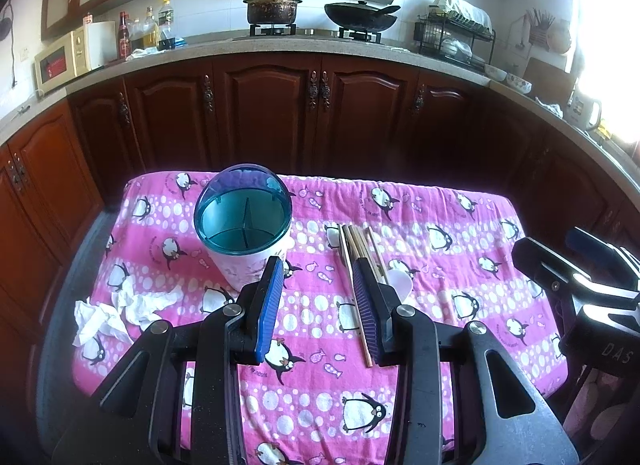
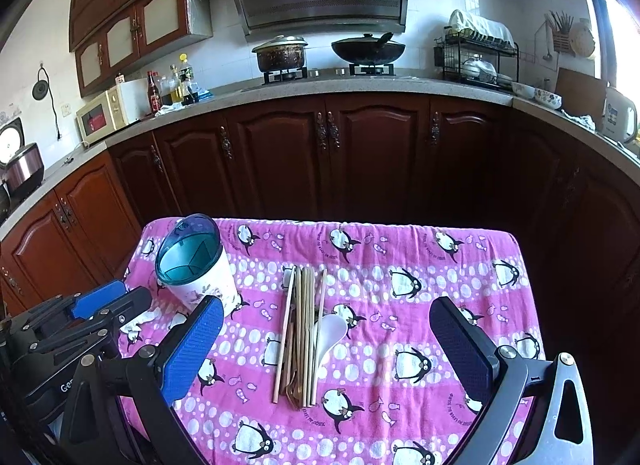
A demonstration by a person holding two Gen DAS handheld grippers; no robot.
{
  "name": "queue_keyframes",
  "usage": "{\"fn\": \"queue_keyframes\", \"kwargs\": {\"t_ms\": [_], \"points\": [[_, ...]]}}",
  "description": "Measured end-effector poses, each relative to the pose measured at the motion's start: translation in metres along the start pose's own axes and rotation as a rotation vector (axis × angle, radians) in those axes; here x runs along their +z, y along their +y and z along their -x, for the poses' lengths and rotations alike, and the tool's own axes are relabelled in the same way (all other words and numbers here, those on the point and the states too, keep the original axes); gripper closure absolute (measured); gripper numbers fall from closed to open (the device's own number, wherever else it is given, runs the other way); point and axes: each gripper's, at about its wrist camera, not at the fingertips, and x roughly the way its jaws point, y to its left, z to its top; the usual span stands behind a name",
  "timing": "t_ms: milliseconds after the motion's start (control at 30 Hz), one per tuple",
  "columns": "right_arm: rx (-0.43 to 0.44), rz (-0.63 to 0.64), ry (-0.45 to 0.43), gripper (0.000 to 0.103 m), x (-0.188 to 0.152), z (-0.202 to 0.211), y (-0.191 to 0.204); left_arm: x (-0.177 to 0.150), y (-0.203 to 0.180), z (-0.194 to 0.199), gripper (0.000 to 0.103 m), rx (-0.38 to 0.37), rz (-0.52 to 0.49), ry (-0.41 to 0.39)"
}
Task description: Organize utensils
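A white utensil holder (image 1: 242, 225) with a teal divided insert and a tipped-back clear lid stands on the pink penguin cloth (image 1: 440, 265); it also shows in the right wrist view (image 2: 196, 269). A bundle of wooden chopsticks (image 2: 301, 329) lies in the middle of the cloth with a white spoon (image 2: 330, 335) beside it and a brown utensil partly under it. In the left wrist view the chopsticks (image 1: 356, 245) run under the right finger. My left gripper (image 1: 318, 293) is open and empty, hovering between holder and chopsticks. My right gripper (image 2: 326, 333) is open wide and empty above the chopsticks.
Crumpled white tissue (image 1: 116, 311) lies at the cloth's left edge. Dark wooden cabinets (image 2: 320, 153) and a countertop with a pot (image 2: 280, 53), a wok (image 2: 368, 49), a dish rack (image 2: 476, 57) and a microwave (image 2: 108, 111) stand beyond the table.
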Motion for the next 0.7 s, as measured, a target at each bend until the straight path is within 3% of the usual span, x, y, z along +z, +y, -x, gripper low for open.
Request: {"fn": "queue_keyframes", "kwargs": {"t_ms": [700], "points": [[0.015,0.003,0.019,0.000,-0.0020,-0.0064,0.0001,-0.0023,-0.0008,-0.0030,0.068,-0.005,0.008,0.013]]}}
